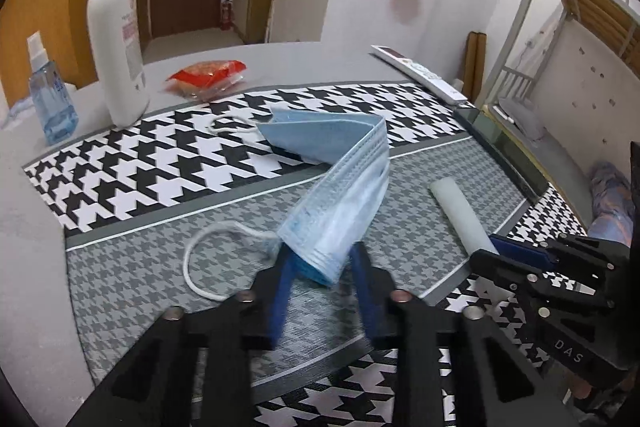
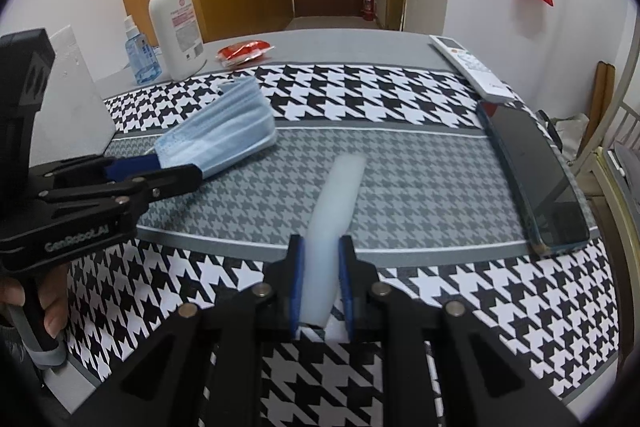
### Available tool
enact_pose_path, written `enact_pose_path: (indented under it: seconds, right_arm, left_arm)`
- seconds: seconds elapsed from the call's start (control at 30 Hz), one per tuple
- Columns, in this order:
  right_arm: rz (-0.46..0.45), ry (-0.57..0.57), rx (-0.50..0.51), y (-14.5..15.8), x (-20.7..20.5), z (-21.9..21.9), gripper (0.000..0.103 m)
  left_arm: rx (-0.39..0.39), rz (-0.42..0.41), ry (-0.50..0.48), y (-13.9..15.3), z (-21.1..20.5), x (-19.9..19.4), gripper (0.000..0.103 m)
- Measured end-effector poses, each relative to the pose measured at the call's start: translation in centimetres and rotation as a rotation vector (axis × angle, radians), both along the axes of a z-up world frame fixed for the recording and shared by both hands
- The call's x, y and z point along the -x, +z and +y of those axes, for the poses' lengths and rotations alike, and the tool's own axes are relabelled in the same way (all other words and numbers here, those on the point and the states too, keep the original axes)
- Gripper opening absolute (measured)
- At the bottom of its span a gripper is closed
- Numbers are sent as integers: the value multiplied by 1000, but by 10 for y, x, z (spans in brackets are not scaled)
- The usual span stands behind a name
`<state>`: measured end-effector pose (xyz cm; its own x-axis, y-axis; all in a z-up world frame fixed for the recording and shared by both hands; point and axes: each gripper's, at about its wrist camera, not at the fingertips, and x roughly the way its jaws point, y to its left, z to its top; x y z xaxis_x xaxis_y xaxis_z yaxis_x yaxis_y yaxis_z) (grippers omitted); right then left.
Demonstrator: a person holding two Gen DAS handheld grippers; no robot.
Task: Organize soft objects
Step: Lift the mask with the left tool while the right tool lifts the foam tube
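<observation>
The left gripper (image 1: 318,263) has its blue-padded jaws drawn narrow around the near end of the pale blue pleated face mask (image 1: 340,183); whether the pads really press it I cannot tell. The mask rises from the jaws and folds over onto the black-and-white houndstooth cloth (image 1: 160,163), with its white ear loop (image 1: 208,259) hanging beside the left jaw. The right gripper (image 2: 322,267) is closed on the near end of a white translucent soft cylinder (image 2: 336,203), which lies forward on the grey band. A dark phone (image 2: 532,179) lies far to the right.
</observation>
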<state>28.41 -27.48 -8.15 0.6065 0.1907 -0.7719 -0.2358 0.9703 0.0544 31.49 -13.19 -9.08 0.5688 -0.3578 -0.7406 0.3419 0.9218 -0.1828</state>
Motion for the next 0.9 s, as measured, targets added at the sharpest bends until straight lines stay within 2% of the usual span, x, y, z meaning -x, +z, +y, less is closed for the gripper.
enact_pose_path:
  seconds: [0.1,0.17,0.2,0.3,0.5,0.77,0.87,0.9]
  right_arm:
    - [1,-2,-2,-1,-1,0,20]
    - [0,-3,-10,-1,-1,-1,20]
    - [1,-4,-17,-1,-2,-2,20]
    - [-3,-4,-20,-1,-1,-2,20]
    - [-7,-1,-24,-1,0,-3,20]
    - [-16,7,-30,0,2,-3,20]
    - [-17,8,-40,2,4,-5,20]
    - [-19,10,-41,2,6,-5,20]
  left_arm:
    - [8,6,-9,-1,-3,-1,16]
    - [24,12,-12,-2,-3,-2,14]
    - [35,11,-14,-1,-3,-2,8]
    - [35,-9,-12,2,-1,3,4]
    - [28,-43,-36,16,6,41,4]
    - [-3,-34,-46,22,12,86,5]
    - [-20,-13,-71,22,10,95,7]
    - [-22,-11,-73,22,9,97,14]
